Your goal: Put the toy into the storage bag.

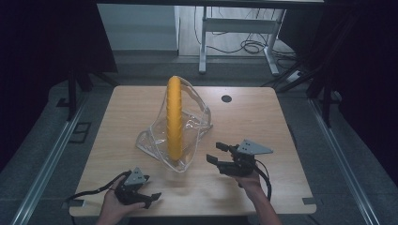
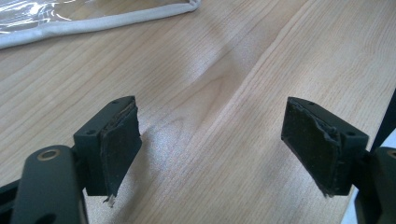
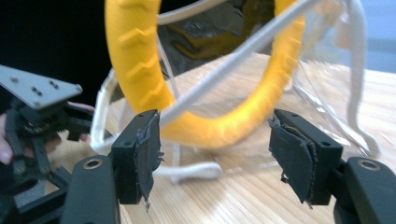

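While the yellow ring [image 1: 174,117] stands upright inside the clear bag [image 1: 190,126] at the frame's centre, the left gripper [image 1: 141,194] at lower left and right gripper [image 1: 220,154] at lower right both gape empty, likely ready to approach it.

High cam overhead facing fwd/down; tong cams low, close over table [image 1: 263,112], shared w/ bag [image 3: 327,93].

A light wooden rectangular table [image 1: 263,117] carries a clear plastic bag [image 1: 192,124] with an upright yellow ribbed ring [image 1: 174,117] inside it
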